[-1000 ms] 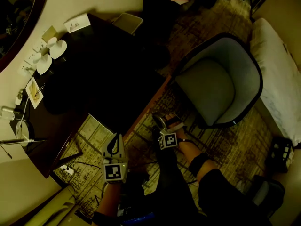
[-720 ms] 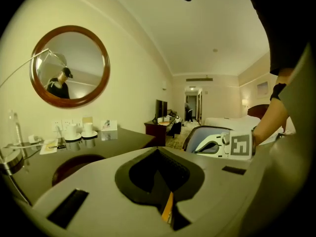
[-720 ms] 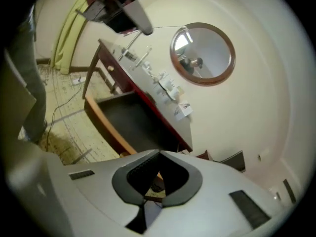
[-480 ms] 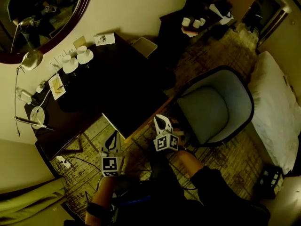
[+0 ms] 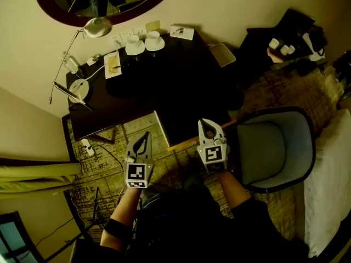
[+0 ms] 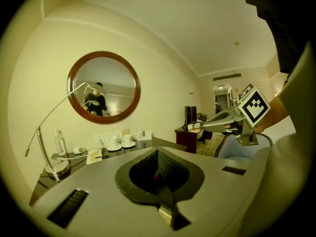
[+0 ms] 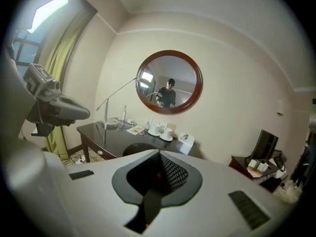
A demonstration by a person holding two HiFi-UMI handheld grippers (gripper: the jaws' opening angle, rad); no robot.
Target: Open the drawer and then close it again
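Hovering: grey left gripper (image 5: pixel 144 137) and grey right gripper (image 5: pixel 207 124), just before the dark rectangular wooden desk (image 5: pixel 164 86).
Jaws: both pressed together, empty.
Dark wooden drawer (image 7: pixel 98 149): closed, in the desk's front.

A dark wooden desk (image 5: pixel 175 84) stood against the wall. Along its back edge sat two white cups on saucers (image 5: pixel 134 46), a folded card (image 5: pixel 182 32) beside them, a notepad with a pen (image 5: pixel 112 64), and a desk lamp's round base (image 5: pixel 80 88) at the left end.

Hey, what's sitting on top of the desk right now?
A lamp, two cups, a notepad and a card. The right gripper covers part of the desk's near edge.
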